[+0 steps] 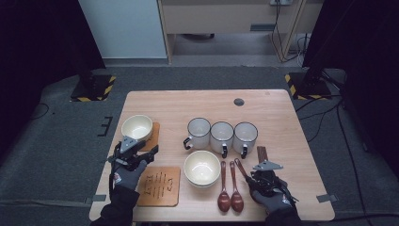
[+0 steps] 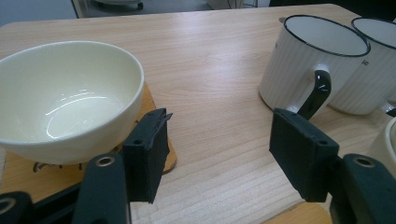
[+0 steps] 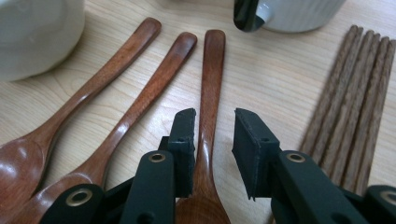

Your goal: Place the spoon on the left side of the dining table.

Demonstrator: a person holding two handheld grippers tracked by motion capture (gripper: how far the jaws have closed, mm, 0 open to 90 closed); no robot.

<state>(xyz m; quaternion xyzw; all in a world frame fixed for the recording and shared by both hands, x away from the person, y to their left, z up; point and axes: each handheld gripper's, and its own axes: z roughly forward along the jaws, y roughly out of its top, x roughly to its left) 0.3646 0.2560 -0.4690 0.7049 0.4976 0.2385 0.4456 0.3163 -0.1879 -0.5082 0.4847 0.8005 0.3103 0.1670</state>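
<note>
A wooden table (image 1: 282,122) carries the whole setting, and every place below is given from the row of three white mugs (image 1: 222,136) at its middle. Just in front of the mugs a cream bowl (image 1: 202,168) is stacked on another. Left of the mugs, a second cream bowl (image 1: 137,127) is seated on a wooden coaster (image 1: 153,136), with an empty coaster (image 1: 160,186) nearer the person. In front of the mugs and to the right, three wooden spoons (image 3: 154,88) are laid side by side, with dark chopsticks (image 3: 355,98) beyond them.

The left gripper (image 2: 219,154) is held open and empty beside the seated bowl. The right gripper (image 3: 215,140) is held over the third spoon (image 3: 210,93), whose handle lies on the table between jaws that stand apart from it; no grip is made.

The step in hand is judged to be the laying out of spoons, this one just set down. Next, the right gripper would need to be lifted straight clear so the spoon is not nudged.
</note>
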